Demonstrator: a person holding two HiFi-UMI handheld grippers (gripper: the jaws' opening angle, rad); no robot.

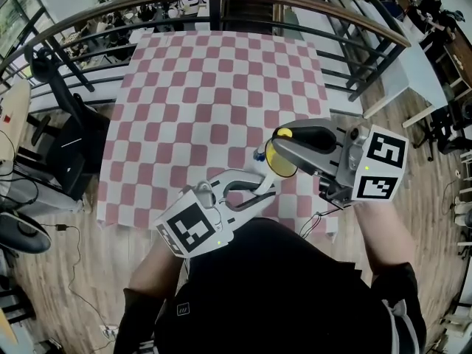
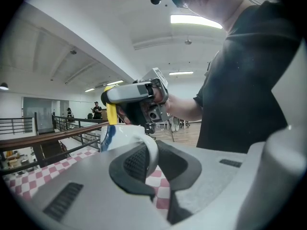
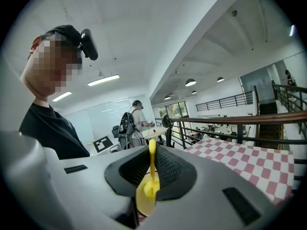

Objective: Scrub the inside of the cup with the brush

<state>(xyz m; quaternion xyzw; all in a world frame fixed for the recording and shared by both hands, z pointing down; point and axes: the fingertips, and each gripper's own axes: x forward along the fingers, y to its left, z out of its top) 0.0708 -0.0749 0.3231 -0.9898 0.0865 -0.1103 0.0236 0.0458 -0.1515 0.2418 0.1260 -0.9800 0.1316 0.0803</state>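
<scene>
Between left tongs [image 2: 154,164], cup handle [image 2: 152,150]

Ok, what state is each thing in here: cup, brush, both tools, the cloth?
cup: upright, gripped by its handle.
brush: gripped by its yellow handle, far end at the cup's mouth.
left tool: shut on the cup's handle.
right tool: shut on the brush.
tablecloth: spread flat.

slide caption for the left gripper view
Left gripper shut on white cup handle; right gripper holds yellow brush at its mouth.
</scene>
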